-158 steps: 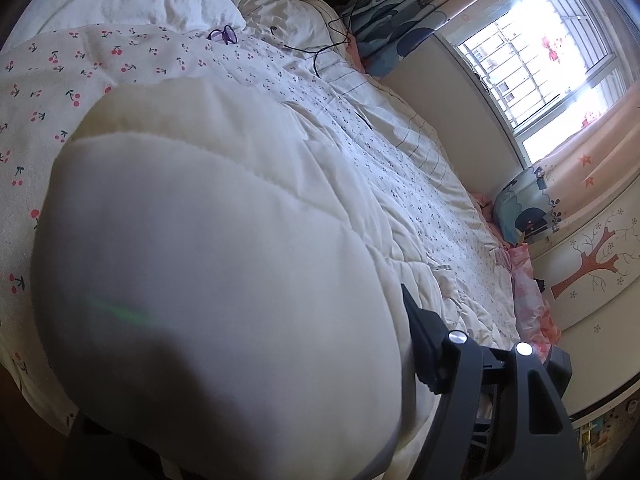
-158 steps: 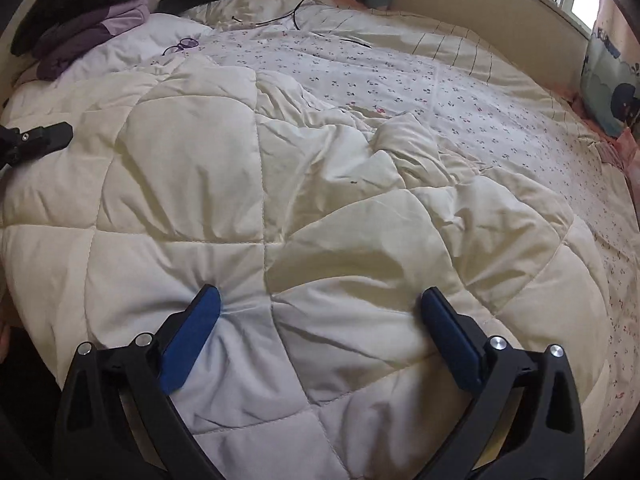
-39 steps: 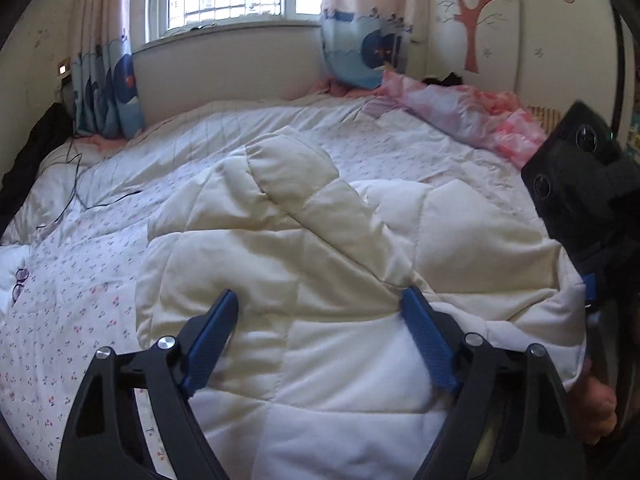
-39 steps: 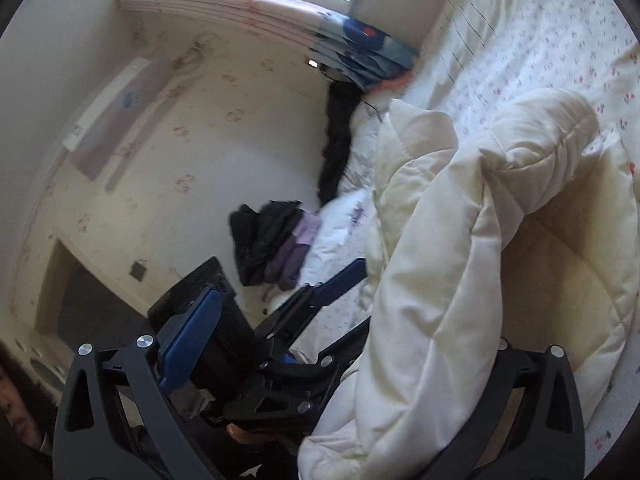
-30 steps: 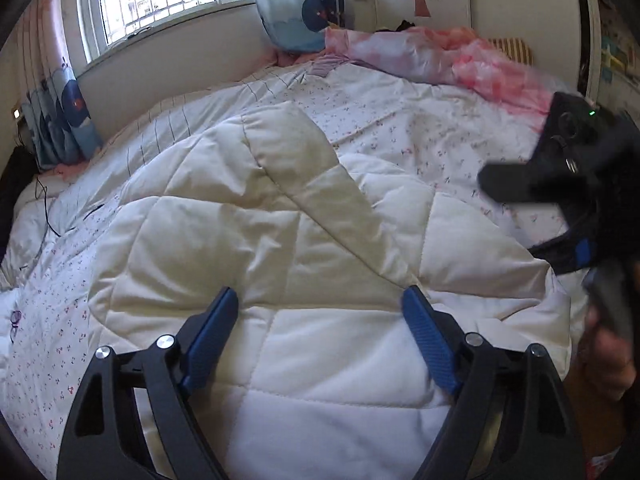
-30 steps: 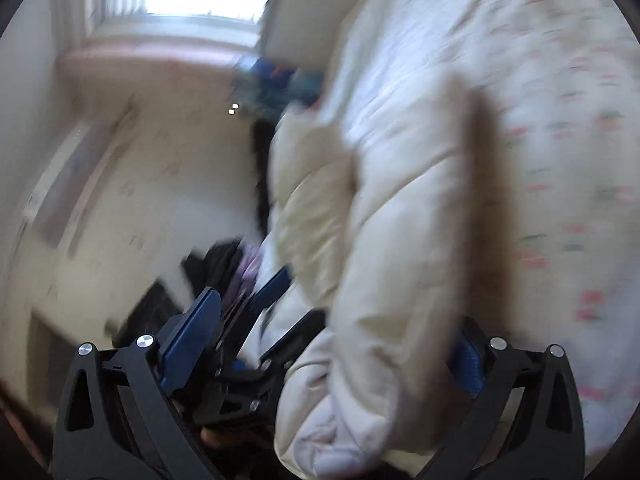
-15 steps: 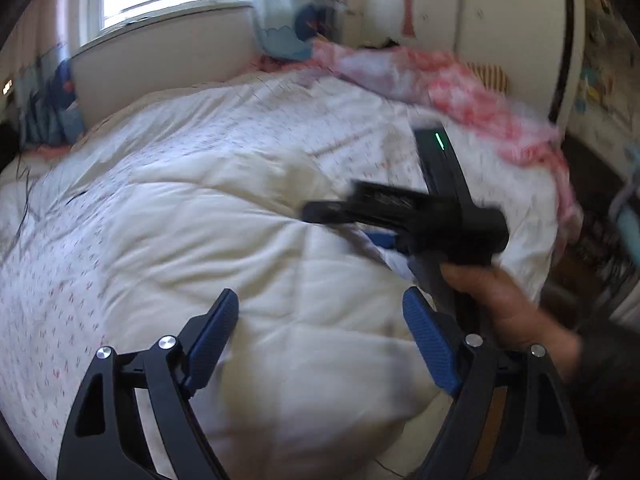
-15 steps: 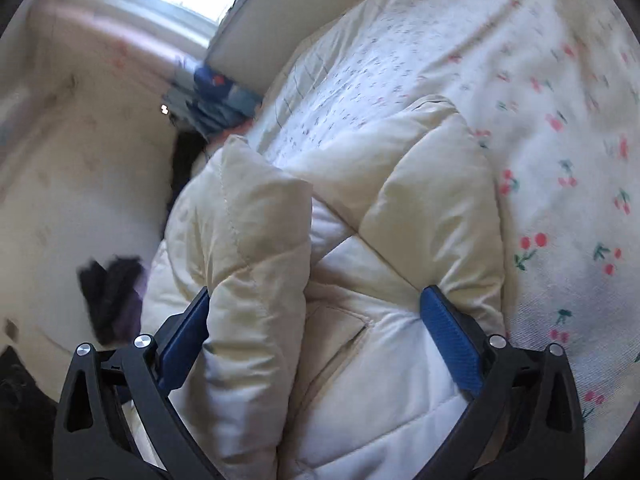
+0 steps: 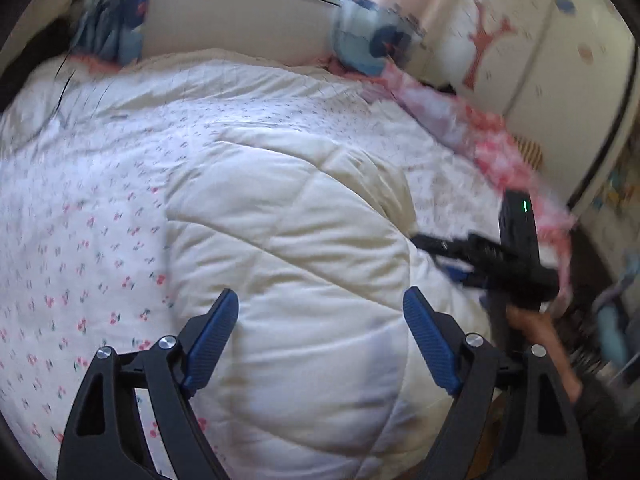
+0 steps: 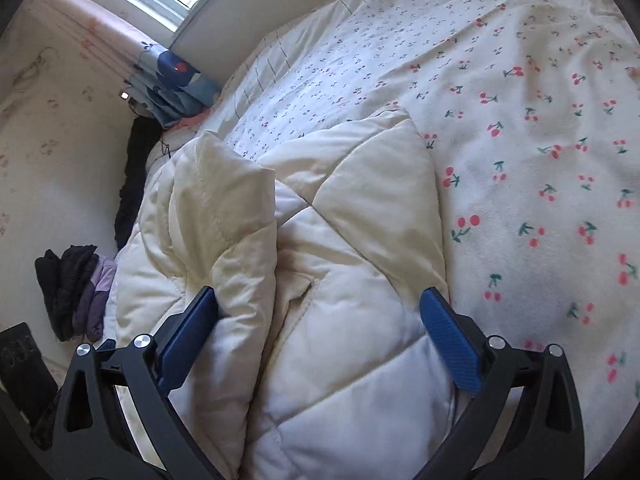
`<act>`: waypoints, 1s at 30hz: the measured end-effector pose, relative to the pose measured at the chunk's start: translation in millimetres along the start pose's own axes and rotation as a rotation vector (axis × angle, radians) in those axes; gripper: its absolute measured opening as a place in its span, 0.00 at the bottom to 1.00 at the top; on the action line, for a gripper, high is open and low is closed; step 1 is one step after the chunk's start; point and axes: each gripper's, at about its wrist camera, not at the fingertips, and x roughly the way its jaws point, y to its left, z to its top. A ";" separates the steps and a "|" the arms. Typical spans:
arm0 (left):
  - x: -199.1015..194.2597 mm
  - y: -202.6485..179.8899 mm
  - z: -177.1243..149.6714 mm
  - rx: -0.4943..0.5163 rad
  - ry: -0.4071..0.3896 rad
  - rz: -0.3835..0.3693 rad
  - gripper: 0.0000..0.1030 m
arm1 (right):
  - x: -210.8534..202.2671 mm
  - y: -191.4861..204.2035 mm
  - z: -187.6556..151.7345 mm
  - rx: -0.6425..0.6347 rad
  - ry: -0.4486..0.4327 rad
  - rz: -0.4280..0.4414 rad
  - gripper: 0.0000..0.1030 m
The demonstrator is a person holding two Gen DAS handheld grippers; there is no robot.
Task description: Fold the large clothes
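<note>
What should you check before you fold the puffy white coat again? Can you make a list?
1. Coat lying on the bed: ok.
2. Left gripper open, holding nothing: ok.
3. Right gripper open, coat fabric between its fingers, not pinched: ok.
4. Folded part lying flat: not ok, it bunches up.
5. Coat edges lined up: cannot tell, the near edge is hidden.
</note>
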 end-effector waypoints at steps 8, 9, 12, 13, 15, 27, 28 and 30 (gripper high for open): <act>32.3 89.1 -15.8 -0.372 0.144 -0.124 0.80 | 10.2 0.9 2.4 0.022 0.017 0.004 0.94; 43.0 90.3 -20.5 -0.406 0.159 -0.167 0.86 | 10.5 0.8 3.5 0.023 0.012 0.004 0.94; 58.2 82.0 -24.0 -0.433 0.168 -0.215 0.90 | 13.5 -1.9 1.5 0.038 -0.006 0.016 0.94; 57.3 71.4 -20.5 -0.393 0.158 -0.194 0.90 | 14.2 -2.5 0.7 0.045 -0.015 0.017 0.94; 49.5 55.2 -14.2 -0.313 0.131 -0.180 0.90 | 16.9 -1.8 -3.9 0.069 -0.044 0.021 0.94; -81.2 192.8 21.6 -0.301 -0.107 0.106 0.90 | 175.4 172.8 -26.4 -0.021 0.106 0.228 0.94; -86.9 215.7 20.5 -0.344 -0.123 0.140 0.90 | 189.4 185.6 -30.1 -0.039 0.123 0.218 0.94; -89.0 245.6 12.3 -0.421 -0.135 0.199 0.90 | 211.6 209.1 -39.5 -0.091 0.134 0.169 0.94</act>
